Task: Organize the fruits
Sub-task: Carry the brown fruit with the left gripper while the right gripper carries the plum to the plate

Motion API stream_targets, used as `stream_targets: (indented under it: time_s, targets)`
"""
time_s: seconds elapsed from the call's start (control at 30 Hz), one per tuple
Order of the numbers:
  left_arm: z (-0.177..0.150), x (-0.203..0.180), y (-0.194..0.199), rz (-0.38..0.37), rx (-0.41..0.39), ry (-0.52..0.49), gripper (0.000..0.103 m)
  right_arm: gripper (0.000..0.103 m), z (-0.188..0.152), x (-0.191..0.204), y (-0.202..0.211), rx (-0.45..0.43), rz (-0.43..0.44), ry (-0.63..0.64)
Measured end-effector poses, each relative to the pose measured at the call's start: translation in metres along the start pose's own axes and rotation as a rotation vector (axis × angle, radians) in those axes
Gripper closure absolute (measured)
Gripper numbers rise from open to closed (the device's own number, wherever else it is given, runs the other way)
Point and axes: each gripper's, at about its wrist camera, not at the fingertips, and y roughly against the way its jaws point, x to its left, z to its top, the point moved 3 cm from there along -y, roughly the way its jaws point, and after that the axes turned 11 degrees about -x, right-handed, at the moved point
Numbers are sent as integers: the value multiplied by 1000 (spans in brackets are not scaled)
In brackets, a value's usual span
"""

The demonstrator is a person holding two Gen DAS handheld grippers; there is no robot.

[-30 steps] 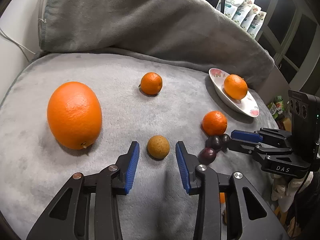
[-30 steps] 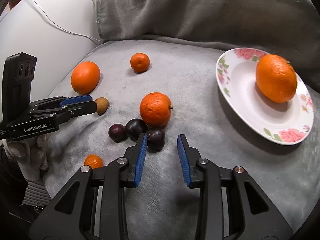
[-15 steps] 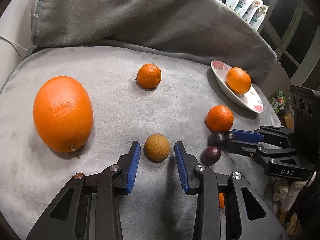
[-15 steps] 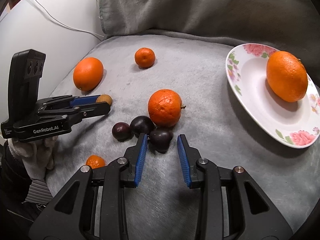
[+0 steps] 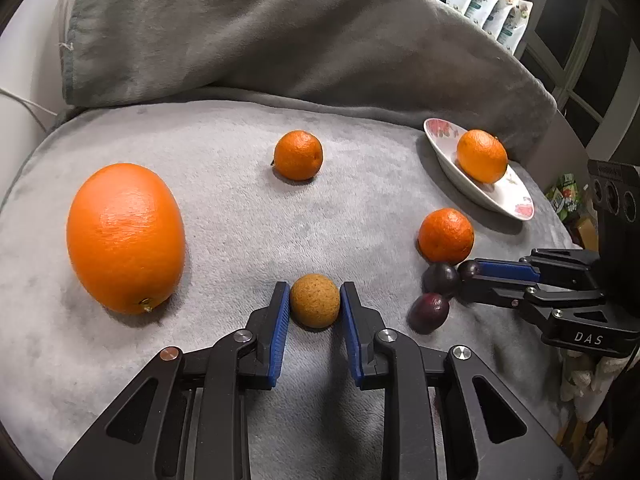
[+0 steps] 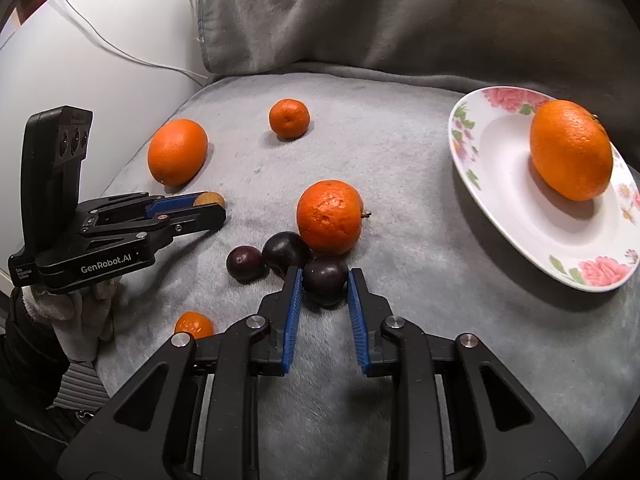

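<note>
My left gripper (image 5: 314, 300) has its blue pads on both sides of a small brown round fruit (image 5: 315, 305) that rests on the grey blanket; the pads appear to touch it. My right gripper (image 6: 323, 283) straddles a dark plum (image 6: 325, 277), jaws narrowly around it, the fruit still on the blanket. Two more plums (image 6: 245, 263) lie just left of it, beside a mandarin (image 6: 329, 216). A floral plate (image 6: 504, 184) at the right holds an orange (image 6: 571, 149).
A large orange (image 5: 125, 236) lies at the left and a small mandarin (image 5: 297, 155) at the back. Another small mandarin (image 6: 193, 324) sits near the blanket's front edge. A folded grey blanket (image 5: 280, 40) rises behind. A white wall with a cable (image 6: 100, 40) is at the left.
Both grippers moved forward and narrowed: the left now encloses the brown fruit, the right now encloses the nearest plum.
</note>
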Motion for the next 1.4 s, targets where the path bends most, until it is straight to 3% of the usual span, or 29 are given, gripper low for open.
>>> stream_targets:
  time_s: [0.33,0.77,1.4]
  targets:
    - [14,-6,14,-41,-39,29,79,79,0,-21,49,-95,-57,-49]
    - [43,-49,8,-115,-86,-28,79,79,1,-55,104,-222,-168,-101]
    - [79,-113,-37,-203,-85,-122,79,79,9,-87,107,-250,-215,-124]
